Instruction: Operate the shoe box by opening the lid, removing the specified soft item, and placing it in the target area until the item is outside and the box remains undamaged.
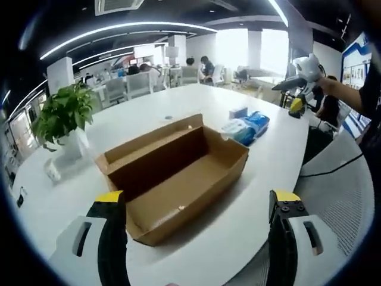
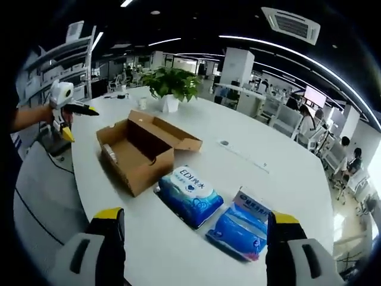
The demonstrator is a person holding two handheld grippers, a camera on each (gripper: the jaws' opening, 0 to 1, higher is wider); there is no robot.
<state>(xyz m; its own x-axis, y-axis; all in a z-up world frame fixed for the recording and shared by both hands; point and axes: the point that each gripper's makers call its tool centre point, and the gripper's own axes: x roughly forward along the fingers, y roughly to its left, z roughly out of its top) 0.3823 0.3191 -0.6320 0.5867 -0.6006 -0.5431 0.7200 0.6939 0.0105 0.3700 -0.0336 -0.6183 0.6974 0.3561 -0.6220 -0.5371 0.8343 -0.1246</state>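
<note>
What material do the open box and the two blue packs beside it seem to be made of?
The box looks like brown corrugated cardboard, matte, with folded flaps and raw edges. The two blue packs look like soft plastic film, glossy, since light glints on their wrinkled printed wrapping. What is inside them cannot be told.

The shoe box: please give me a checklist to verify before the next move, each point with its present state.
1. Shoe box lid open: ok.
2. Box walls look undamaged: ok.
3. Soft packs lie outside, on the white table: ok.
4. Box interior is empty in the left gripper view: ok.
5. Left claw open, holding nothing: ok.
6. Right claw open, holding nothing: ok.
</note>
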